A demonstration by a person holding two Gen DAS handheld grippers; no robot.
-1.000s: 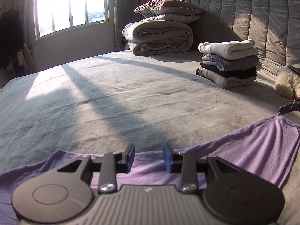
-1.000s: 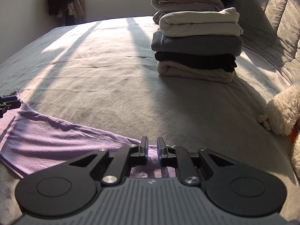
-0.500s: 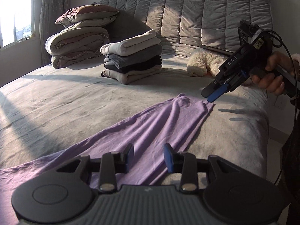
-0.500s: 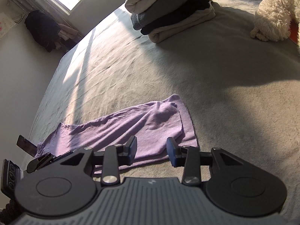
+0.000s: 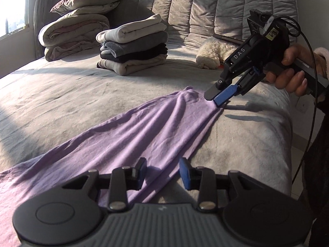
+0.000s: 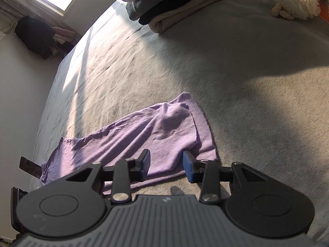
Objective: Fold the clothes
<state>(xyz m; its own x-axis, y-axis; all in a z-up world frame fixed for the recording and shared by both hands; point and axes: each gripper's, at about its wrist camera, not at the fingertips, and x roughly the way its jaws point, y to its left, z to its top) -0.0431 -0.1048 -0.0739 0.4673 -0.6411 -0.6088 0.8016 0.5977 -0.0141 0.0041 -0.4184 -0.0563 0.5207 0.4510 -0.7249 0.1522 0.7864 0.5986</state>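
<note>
Shirt (image 5: 131, 142) flat on bed (image 5: 61, 94), near its front edge. Clothes stack (image 5: 133, 45) behind shirt; bedding pile (image 5: 76, 35) left of stack, plush toy (image 5: 213, 54) right.

purple garment (image 5: 131, 135): 1 | folded clothes (image 5: 131, 45): 4 | plush toy (image 5: 213, 53): 1, perhaps | claws (image 5: 162, 173): 2

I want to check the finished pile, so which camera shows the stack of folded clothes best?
The left wrist view: the stack of folded clothes shows whole, all four layers. The right wrist view crops it at the top edge.

purple garment (image 5: 131, 135) | thin, creased | lying flat in long strip | near edge of grey bed (image 5: 67, 94)
</note>
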